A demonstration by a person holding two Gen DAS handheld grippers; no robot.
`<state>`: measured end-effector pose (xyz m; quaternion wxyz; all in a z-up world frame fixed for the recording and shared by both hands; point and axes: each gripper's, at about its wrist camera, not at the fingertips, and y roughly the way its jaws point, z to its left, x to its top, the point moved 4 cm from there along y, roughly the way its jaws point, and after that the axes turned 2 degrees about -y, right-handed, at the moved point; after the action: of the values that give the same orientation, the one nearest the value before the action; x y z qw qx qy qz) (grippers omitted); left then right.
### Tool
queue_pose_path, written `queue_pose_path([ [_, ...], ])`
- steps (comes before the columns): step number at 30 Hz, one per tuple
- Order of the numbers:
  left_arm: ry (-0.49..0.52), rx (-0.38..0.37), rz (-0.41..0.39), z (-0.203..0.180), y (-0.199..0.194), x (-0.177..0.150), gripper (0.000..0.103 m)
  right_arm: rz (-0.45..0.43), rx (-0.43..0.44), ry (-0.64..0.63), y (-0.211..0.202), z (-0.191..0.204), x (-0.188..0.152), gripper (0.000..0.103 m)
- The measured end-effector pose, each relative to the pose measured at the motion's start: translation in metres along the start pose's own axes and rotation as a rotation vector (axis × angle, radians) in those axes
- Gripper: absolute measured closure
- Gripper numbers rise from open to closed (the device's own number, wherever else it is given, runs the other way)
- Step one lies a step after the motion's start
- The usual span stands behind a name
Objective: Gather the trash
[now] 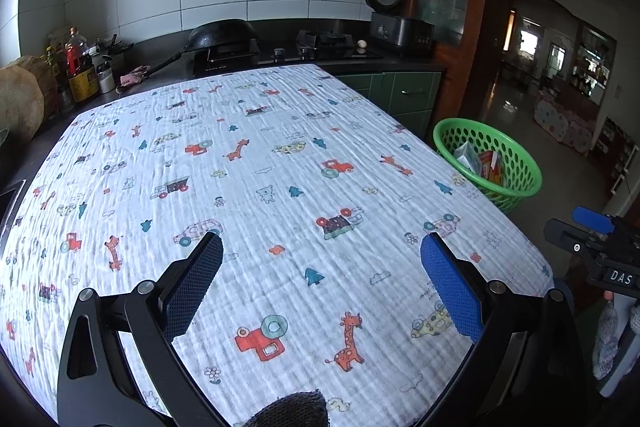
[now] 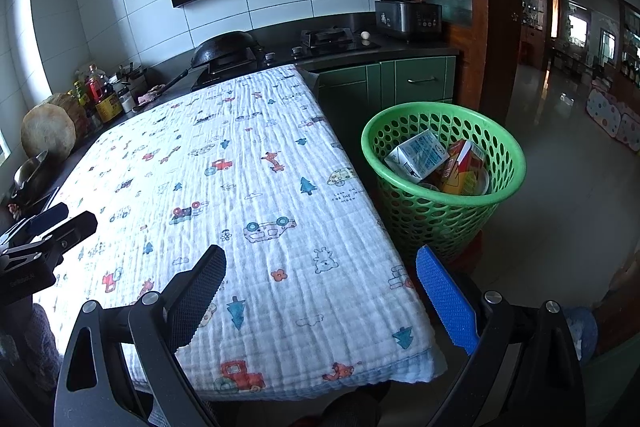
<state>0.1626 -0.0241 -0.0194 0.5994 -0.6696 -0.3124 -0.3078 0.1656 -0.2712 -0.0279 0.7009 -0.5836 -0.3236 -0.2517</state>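
A green perforated basket (image 2: 442,203) stands on the floor to the right of the table; it also shows in the left wrist view (image 1: 520,183). It holds a white-blue carton (image 2: 418,155) and an orange-red carton (image 2: 464,169). My left gripper (image 1: 322,249) is open and empty above the near part of the cloth-covered table (image 1: 256,163). My right gripper (image 2: 322,261) is open and empty above the table's near right corner (image 2: 280,227). The right gripper also shows in the left wrist view (image 1: 592,239), and the left gripper shows at the left edge of the right wrist view (image 2: 44,231). No loose trash shows on the cloth.
Behind the table runs a dark counter with a wok (image 1: 222,33), a gas hob (image 1: 328,41), an egg (image 1: 362,44) and a rice cooker (image 1: 394,11). Bottles (image 1: 78,67) stand at the left. Green cabinets (image 2: 404,83) are behind the basket. Tiled floor (image 2: 560,167) lies to the right.
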Motion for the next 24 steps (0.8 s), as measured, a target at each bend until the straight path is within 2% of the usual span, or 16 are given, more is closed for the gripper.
queue_pose_path([
  [24, -0.028, 0.014, -0.016, 0.0074, -0.0008, 0.0008, 0.006, 0.000, 0.001, 0.001, 0.0008, -0.0002, 0.0023, 0.010],
])
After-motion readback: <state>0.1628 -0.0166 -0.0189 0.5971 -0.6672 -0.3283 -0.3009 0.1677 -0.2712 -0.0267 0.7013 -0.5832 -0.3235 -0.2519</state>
